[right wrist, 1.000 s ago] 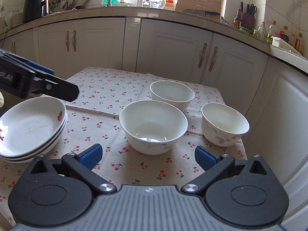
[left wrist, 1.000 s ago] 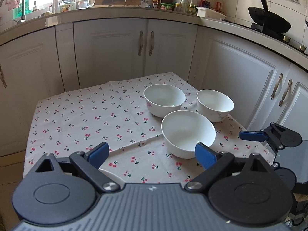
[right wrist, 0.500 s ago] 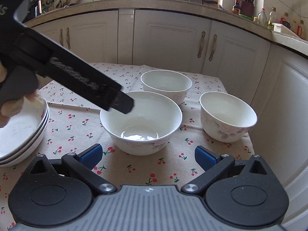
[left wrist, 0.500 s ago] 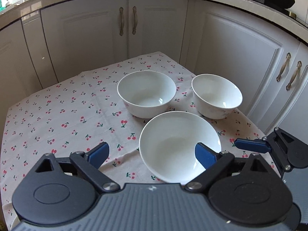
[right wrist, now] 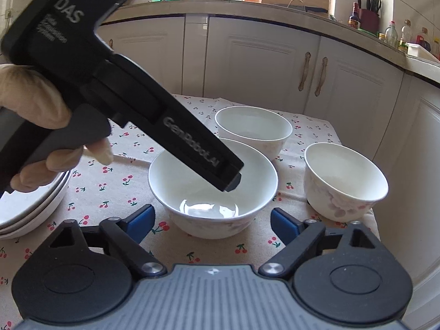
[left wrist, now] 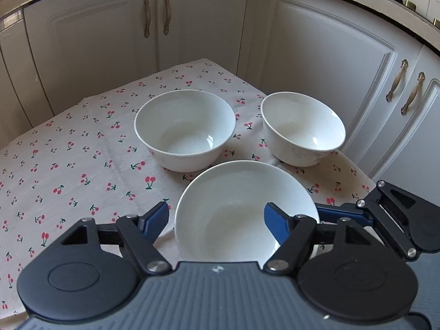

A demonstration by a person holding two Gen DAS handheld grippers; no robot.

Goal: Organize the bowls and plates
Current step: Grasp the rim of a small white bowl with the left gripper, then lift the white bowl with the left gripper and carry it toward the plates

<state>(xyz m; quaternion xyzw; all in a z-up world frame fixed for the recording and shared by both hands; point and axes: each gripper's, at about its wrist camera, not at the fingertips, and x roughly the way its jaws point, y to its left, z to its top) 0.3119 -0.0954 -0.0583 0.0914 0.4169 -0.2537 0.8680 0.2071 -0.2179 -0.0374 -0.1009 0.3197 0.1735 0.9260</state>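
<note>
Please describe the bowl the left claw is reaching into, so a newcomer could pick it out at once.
On the cherry-print tablecloth stand three white bowls in a triangle. The one meant is the nearest bowl, beside the stack of plates. Unlike the other two, it is the widest, and the left claw straddles its rim.

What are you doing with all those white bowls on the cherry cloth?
A person is tidying dishes with a gripper in each hand. The left gripper is open and reaching over the nearest bowl, one finger outside its rim and one over its inside, not squeezing yet. The right gripper waits open just in front of that bowl. Two more bowls sit behind, and a stack of plates is off to the side.
</note>
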